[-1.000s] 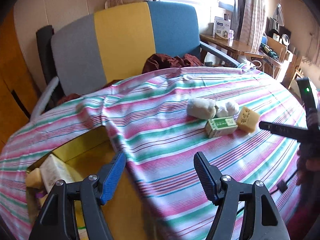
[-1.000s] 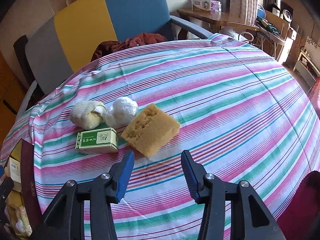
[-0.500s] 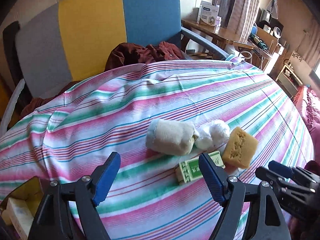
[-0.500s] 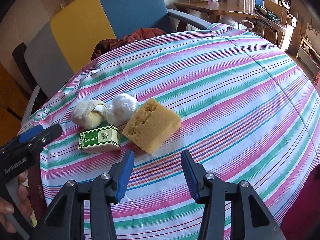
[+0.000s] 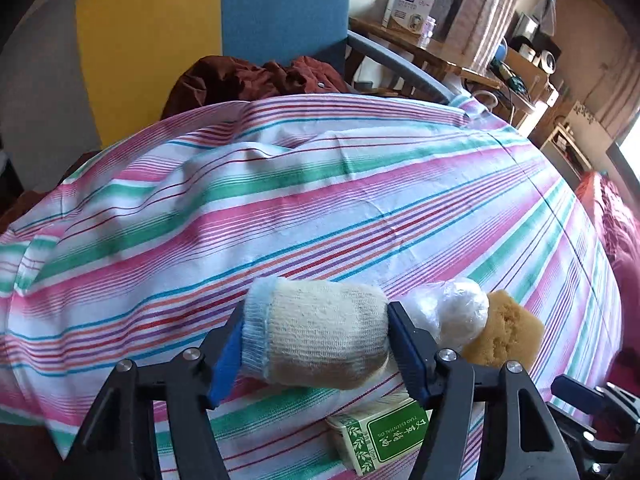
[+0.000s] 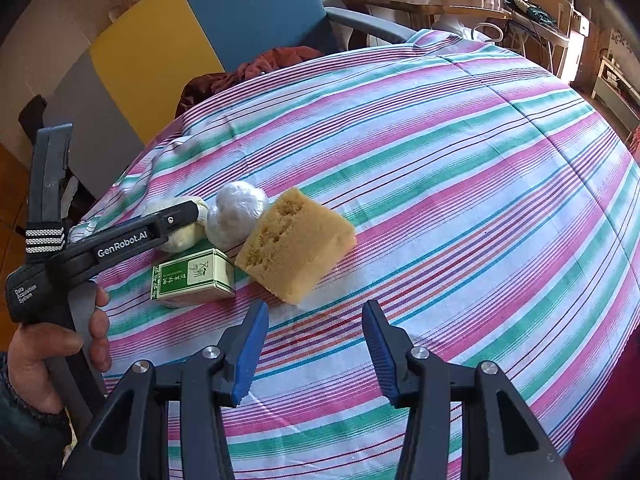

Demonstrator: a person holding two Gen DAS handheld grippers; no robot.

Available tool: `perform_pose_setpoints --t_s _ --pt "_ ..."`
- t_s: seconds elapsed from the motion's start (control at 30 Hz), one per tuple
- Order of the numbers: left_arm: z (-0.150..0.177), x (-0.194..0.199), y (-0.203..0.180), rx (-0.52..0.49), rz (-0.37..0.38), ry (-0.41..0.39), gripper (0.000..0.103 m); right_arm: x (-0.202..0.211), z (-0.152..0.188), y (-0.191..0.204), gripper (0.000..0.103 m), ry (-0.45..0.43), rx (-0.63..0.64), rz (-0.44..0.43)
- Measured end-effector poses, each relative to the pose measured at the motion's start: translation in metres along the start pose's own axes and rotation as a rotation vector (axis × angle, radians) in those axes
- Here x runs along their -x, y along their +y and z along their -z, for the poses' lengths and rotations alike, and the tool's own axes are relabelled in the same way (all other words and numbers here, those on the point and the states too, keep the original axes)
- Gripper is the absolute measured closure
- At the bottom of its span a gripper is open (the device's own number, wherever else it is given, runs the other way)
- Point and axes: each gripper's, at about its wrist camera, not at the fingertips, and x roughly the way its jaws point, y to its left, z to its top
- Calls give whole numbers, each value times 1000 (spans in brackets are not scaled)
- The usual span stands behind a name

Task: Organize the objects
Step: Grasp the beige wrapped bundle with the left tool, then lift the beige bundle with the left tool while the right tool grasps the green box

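Between the pads of our left tool (image 5: 316,344) sits the rolled cream sock (image 5: 320,336), both pads touching its ends on the striped bench (image 5: 360,208), though whether it is truly pinched we cannot tell; we judge it soft and light, best squeezed across its middle. Our right tool (image 6: 316,344) hangs spread and empty near the sponge (image 6: 296,240), beside the plastic-wrapped ball (image 6: 236,212) and green box (image 6: 192,276), whose print is too small to read.
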Motion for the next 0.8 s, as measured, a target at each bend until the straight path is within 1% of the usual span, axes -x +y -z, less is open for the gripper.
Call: perform_pose_setpoints --t_s 0.1,0.27,0.33,0.47,0.53,0.6,0.8 --pt "12 14 2 7 -15 -30 39 0 -1 -2 54 -2 1 10" --pt "35 45 17 83 -44 -50 39 -1 -3 -4 54 -3 -4 24" --pt "49 58 20 98 -55 -52 39 0 -3 -5 54 -8 -8 28" --pt "80 79 12 68 -105 -74 39 1 -4 -8 54 -17 -20 30" --pt "96 88 4 53 -117 -78 39 2 -4 -9 54 -20 -24 32" --pt "112 93 -4 46 -112 -77 39 2 -6 -10 54 -21 -29 35" --pt "166 98 -38 -4 -72 -39 39 5 -8 -9 54 -37 -28 26"
